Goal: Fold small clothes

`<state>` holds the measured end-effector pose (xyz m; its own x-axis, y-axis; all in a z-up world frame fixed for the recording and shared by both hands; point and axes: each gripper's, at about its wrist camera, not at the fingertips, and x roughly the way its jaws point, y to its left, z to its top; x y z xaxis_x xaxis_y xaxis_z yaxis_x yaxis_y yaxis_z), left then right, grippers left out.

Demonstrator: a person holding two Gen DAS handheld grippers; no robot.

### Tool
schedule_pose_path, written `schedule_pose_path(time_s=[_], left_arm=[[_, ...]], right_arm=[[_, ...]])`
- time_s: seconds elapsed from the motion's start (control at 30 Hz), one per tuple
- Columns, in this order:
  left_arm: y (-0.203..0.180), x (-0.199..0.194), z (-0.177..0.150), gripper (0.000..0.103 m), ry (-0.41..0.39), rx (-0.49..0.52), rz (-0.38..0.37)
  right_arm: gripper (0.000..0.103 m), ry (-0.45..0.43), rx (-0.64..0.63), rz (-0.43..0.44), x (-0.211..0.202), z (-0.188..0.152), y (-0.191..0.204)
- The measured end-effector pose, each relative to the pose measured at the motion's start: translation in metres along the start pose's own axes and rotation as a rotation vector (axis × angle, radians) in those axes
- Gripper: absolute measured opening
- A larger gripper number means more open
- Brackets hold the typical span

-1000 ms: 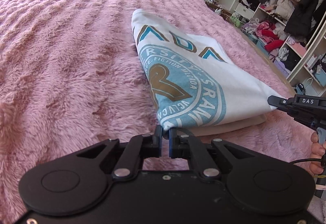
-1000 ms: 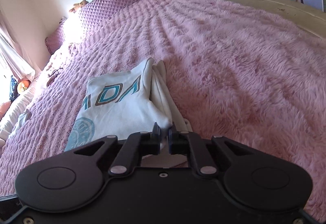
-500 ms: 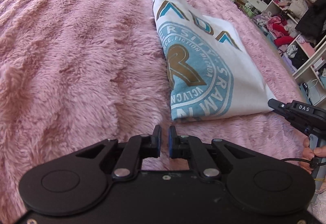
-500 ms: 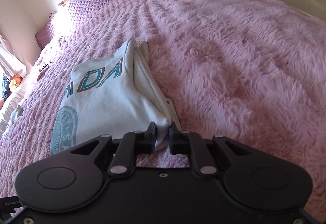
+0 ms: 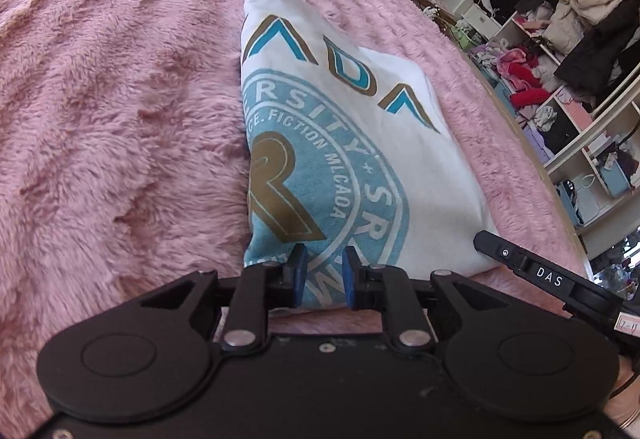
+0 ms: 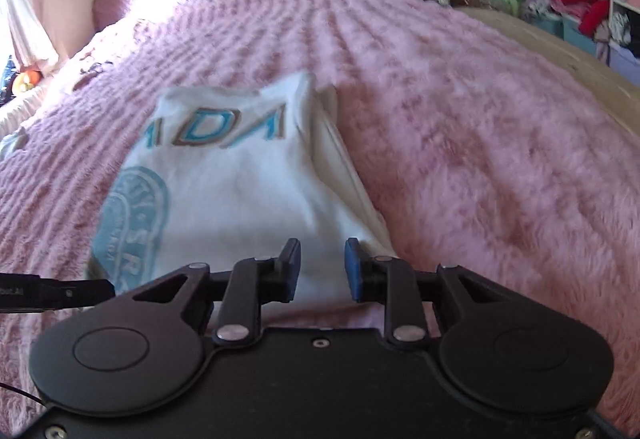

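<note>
Just ahead of both sets of jaws lies the folded white T-shirt [image 5: 360, 143] on the fluffy pink bedspread [image 5: 120, 119] — teal-and-gold lettering across its far end, a round teal seal with a gold figure nearer. The left gripper [image 5: 322, 277] is opening at the shirt's near left corner, the right gripper [image 6: 320, 269] opening at its near right corner — blue pads apart, neither pressing the cloth.

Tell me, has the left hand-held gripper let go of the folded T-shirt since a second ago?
Yes. The left hand-held gripper is opening over the T-shirt corner lying on the pink blanket.
</note>
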<state>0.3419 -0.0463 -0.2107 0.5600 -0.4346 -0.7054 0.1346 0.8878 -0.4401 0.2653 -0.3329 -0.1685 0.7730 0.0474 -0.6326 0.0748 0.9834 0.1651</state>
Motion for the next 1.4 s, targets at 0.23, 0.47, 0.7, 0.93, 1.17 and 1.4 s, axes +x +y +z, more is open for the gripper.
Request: schedule_pose_path(time_s=[0.23, 0.47, 0.7, 0.93, 1.17, 1.4], left_arm=[[0.005, -0.016, 0.017, 0.027, -0.013, -0.037, -0.073], [0.029, -0.009, 0.084, 0.043, -0.149, -0.137, -0.026], [0.070, 0.040, 0.129, 0.046, -0.175, -0.319, -0.006], [0.099, 0.099, 0.168, 0.047, -0.128, -0.512, -0.138], [0.082, 0.104, 0.186, 0.017, -0.226, -0.369, -0.170], [0.082, 0.138, 0.201, 0.022, -0.104, -0.262, -0.040]], right_arm=[[0.023, 0.002, 0.077, 0.062, -0.011, 0.009, -0.010], [0.044, -0.123, 0.035, 0.139, 0.027, 0.075, 0.003], [0.045, -0.100, 0.014, 0.126, 0.112, 0.118, 0.007], [0.048, -0.060, 0.081, 0.178, 0.147, 0.128, 0.005], [0.006, -0.144, 0.058, 0.174, 0.133, 0.135, 0.000], [0.028, -0.016, 0.138, 0.165, 0.167, 0.131, -0.025]])
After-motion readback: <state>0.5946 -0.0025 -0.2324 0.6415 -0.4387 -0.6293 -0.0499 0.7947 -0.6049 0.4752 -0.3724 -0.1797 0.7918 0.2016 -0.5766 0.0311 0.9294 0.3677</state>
